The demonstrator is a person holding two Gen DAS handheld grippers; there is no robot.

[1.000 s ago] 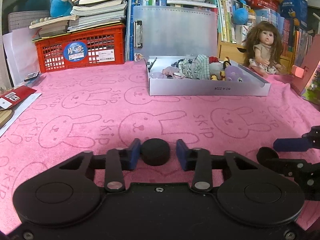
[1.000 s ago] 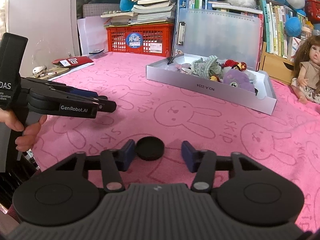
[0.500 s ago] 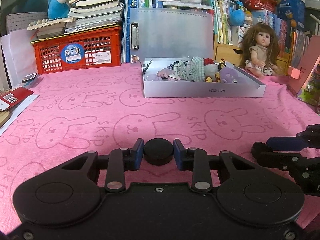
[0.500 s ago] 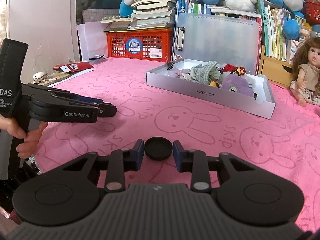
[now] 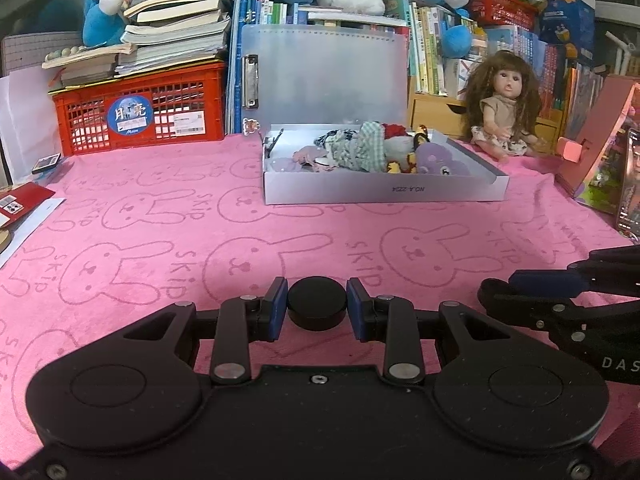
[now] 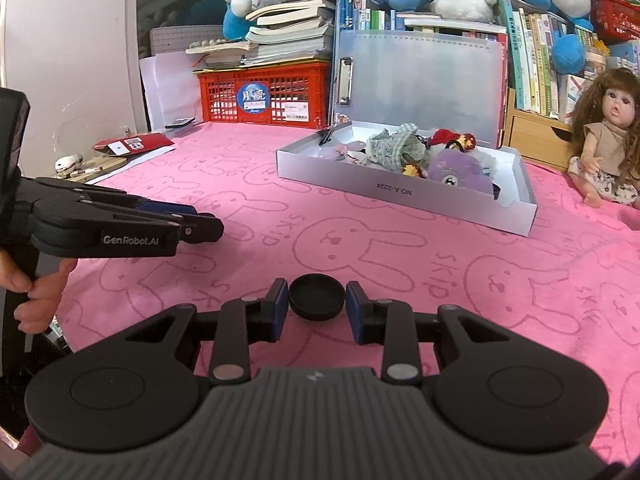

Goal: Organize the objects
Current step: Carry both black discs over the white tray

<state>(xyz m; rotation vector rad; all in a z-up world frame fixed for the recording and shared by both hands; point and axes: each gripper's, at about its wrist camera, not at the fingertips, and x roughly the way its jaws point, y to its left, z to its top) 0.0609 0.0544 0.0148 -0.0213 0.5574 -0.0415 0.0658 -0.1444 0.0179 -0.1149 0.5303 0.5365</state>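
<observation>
My left gripper is shut on a black round container, held just above the pink rabbit-print cloth. My right gripper is shut on a black round lid, its hollow side up. Each gripper shows in the other's view: the right one at the right edge, the left one at the left edge. A white open box with small toys and cloth lies further back; it also shows in the right wrist view.
A red crate with stacked books stands at the back left. A doll sits at the back right beside a pink box. Red and white papers lie at the left edge. Bookshelves and plush toys line the back.
Both grippers closed, the left on the black container and the right on the black lid, and both have lifted slightly.
</observation>
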